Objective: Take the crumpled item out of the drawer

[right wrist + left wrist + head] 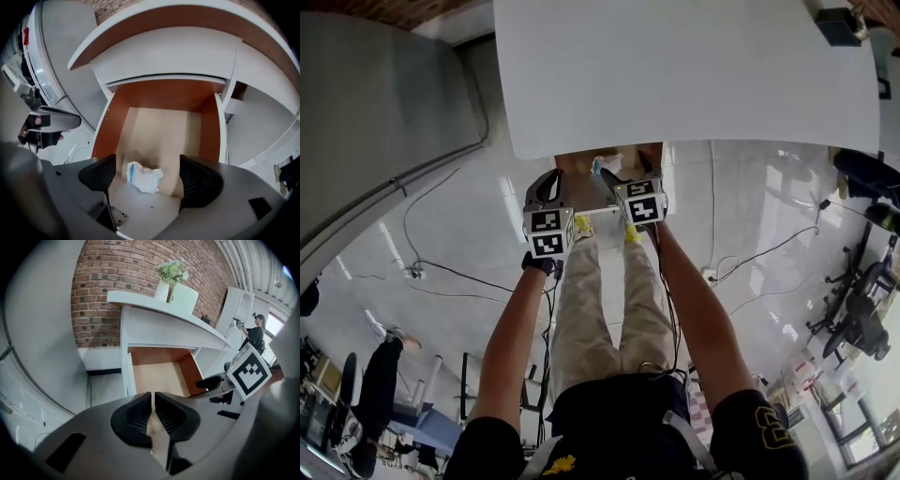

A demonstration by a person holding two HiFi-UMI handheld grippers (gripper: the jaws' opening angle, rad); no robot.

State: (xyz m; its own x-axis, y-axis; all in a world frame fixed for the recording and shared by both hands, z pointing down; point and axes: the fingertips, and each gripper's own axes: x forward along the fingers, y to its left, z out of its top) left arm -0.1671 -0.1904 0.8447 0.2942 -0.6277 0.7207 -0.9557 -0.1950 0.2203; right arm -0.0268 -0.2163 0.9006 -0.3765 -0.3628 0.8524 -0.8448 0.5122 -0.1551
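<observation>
Your right claw [149,174] stands wide open, touching nothing; the crumpled item [143,177] lies between its jaws, toward 9 o'clock, on the drawer [161,124] floor. Your left claw [153,414] is closed to a thin slit, empty.

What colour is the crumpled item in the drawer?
Crumpled item: white with a blue streak; clearest in right gripper view.

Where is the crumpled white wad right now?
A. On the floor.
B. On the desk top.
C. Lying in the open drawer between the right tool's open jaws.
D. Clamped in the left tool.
C: the right gripper view shows the wad lying in the drawer, between the right tool's spread jaws, neither touching it.
</observation>
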